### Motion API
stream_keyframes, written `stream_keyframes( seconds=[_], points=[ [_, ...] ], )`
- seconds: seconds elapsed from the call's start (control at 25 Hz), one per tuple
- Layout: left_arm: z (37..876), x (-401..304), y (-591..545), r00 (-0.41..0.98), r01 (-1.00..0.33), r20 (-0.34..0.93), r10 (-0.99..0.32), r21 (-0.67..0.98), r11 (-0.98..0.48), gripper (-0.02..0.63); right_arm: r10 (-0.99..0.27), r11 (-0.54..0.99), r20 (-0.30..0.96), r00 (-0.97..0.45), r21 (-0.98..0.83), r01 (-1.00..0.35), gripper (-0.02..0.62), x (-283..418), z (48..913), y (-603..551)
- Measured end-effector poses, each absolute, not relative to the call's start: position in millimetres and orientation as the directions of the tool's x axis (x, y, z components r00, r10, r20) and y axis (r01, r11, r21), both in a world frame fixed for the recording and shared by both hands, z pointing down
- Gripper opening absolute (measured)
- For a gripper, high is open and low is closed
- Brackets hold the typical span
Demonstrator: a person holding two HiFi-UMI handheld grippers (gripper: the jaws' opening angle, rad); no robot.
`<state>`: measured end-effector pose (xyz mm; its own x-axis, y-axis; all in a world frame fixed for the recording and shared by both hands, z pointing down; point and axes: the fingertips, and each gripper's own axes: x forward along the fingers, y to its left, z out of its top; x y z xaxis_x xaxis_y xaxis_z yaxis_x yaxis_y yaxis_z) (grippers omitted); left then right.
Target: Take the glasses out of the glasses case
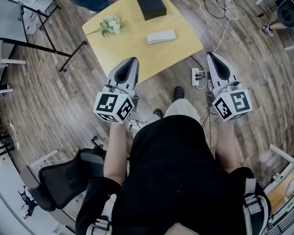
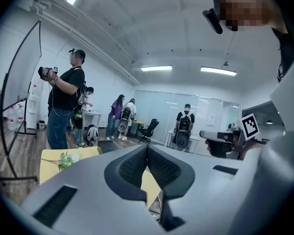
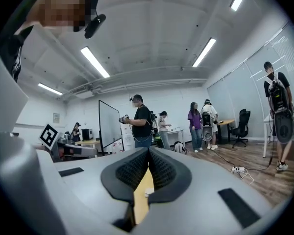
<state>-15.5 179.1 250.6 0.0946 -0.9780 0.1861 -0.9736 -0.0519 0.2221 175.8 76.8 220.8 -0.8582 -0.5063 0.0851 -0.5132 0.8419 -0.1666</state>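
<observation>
Left tongs (image 1: 132, 61) and right tongs (image 1: 210, 56) closed, empty; glasses case (image 1: 161, 36) lies well ahead

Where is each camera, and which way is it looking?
Head view: on the person's head, looking steeply down at the yellow table; torso, forearms, left gripper and right gripper show.
Left gripper view: rides the left gripper, looking along its shut jaws into the room.
Right gripper view: rides the right gripper, looking level along its shut jaws.
Shared: the yellow table.
</observation>
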Motion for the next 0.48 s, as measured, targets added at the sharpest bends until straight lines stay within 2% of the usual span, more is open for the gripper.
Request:
stream_keyframes(
  seconds=[0.48],
  points=[
    [255.0,5.7,85.8,0.037,-0.979,0.214,-0.976,0.202,0.007,0.021,-0.385,0.904,0.141,-0.912,-0.142,-0.404,0.017,171.3,235.2,-17.6]
  ],
)
